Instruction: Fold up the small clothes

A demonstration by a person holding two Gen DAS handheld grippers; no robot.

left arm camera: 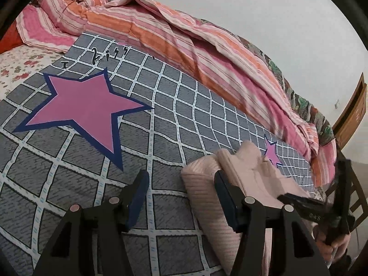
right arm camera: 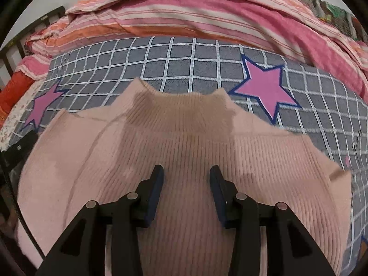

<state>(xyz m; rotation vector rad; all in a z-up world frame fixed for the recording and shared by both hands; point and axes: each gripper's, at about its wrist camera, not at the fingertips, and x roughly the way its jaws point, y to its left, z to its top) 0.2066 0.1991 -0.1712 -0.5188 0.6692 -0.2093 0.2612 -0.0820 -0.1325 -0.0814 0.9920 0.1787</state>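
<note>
- Left gripper (left arm camera: 181,197): jaws parted, nothing between them, over bare grey checked bedsheet (left arm camera: 161,119); pink ribbed sweater (left arm camera: 202,197) just to its right.
- Right gripper (right arm camera: 186,192): jaws apart above sweater (right arm camera: 184,142), gripping nothing.
- Sweater spread flat, collar at far edge.
- Striped quilt (right arm camera: 207,16) bunched along far side; open sheet left.

Sweater (right arm camera: 184,151) ribbed matt knit; bedspread (left arm camera: 161,105) smooth printed cloth.

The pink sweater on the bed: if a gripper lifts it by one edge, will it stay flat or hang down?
The pink sweater would probably hang limp: it is soft ribbed knit, already creased. It looks thin, so likely light. The ribs may give the pads some grip.
</note>
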